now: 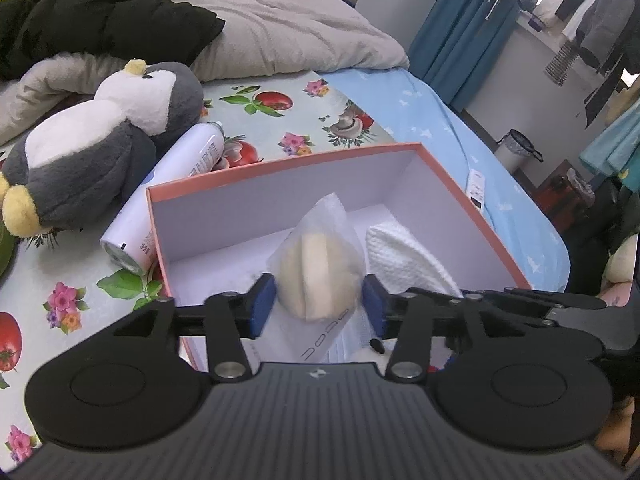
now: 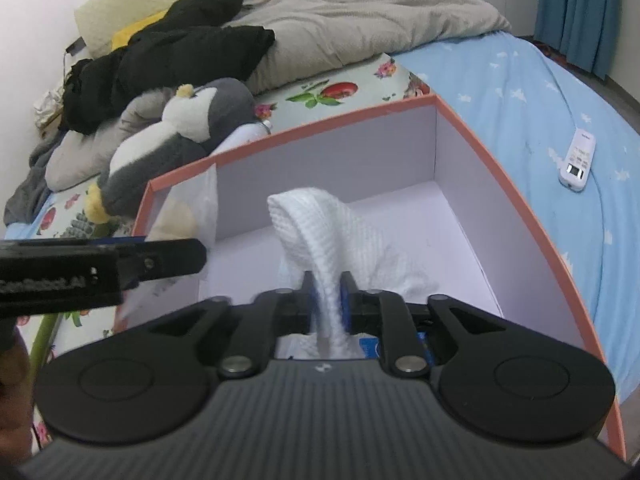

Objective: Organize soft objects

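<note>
An open pink box with a white inside (image 1: 280, 196) (image 2: 400, 148) stands on the bed. My left gripper (image 1: 318, 304) is shut on a cream soft item in a clear plastic bag (image 1: 316, 268), held over the box's near side; the bag also shows at the left in the right wrist view (image 2: 184, 212). My right gripper (image 2: 330, 300) is shut on a white waffle-weave cloth (image 2: 332, 232), which drapes into the box and shows in the left wrist view (image 1: 404, 256). A grey and white penguin plush (image 1: 100, 148) (image 2: 180, 140) lies left of the box.
A white spray can (image 1: 168, 196) lies between the penguin and the box. A black jacket (image 1: 92, 24) and a grey duvet (image 1: 288, 20) cover the far bed. A white remote (image 2: 578, 160) lies on the blue sheet at the right. The bed's edge is at the right.
</note>
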Demonstrator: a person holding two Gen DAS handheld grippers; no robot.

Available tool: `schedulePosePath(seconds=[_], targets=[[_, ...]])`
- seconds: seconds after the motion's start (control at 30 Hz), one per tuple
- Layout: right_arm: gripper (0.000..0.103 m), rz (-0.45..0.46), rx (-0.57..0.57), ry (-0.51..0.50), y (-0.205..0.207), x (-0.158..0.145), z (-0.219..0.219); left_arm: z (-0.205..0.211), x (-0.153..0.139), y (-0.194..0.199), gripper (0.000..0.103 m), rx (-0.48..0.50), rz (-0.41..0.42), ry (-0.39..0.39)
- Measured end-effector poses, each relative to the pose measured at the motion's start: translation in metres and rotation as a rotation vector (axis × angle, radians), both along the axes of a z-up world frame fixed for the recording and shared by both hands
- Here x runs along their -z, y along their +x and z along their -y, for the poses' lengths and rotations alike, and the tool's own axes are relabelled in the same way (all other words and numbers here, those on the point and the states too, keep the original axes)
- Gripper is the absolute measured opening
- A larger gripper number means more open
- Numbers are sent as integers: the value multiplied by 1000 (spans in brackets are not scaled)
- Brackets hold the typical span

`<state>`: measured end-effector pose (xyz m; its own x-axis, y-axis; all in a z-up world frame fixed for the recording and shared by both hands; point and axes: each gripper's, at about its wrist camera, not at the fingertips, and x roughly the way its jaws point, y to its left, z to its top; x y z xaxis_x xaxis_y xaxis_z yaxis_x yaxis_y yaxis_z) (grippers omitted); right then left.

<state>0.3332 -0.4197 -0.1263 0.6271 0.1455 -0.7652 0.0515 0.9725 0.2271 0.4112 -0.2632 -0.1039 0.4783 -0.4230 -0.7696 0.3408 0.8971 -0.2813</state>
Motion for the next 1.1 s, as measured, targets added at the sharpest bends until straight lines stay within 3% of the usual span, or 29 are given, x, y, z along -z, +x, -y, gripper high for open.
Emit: schedulePosePath(seconds=[0.03, 0.07, 0.1, 0.4, 0.73, 1.1], targets=[[48, -3, 5, 0, 0, 1, 0, -1, -1, -1, 60, -9, 3, 0], [57, -1, 13, -3, -2, 1, 1, -2, -3, -3, 61, -11, 7, 0], [58, 3, 19, -7, -3, 0, 1, -2, -5, -5, 61, -4, 14, -3], [58, 60, 45, -17, -32, -28, 0, -13, -43, -39, 61, 3, 87, -7], [58, 171, 87, -19, -93, -80, -13, -41, -101, -111, 61, 3, 211, -41], [58, 282, 113, -46, -163, -123, -40, -72, -141, -198, 61, 22, 290, -81]])
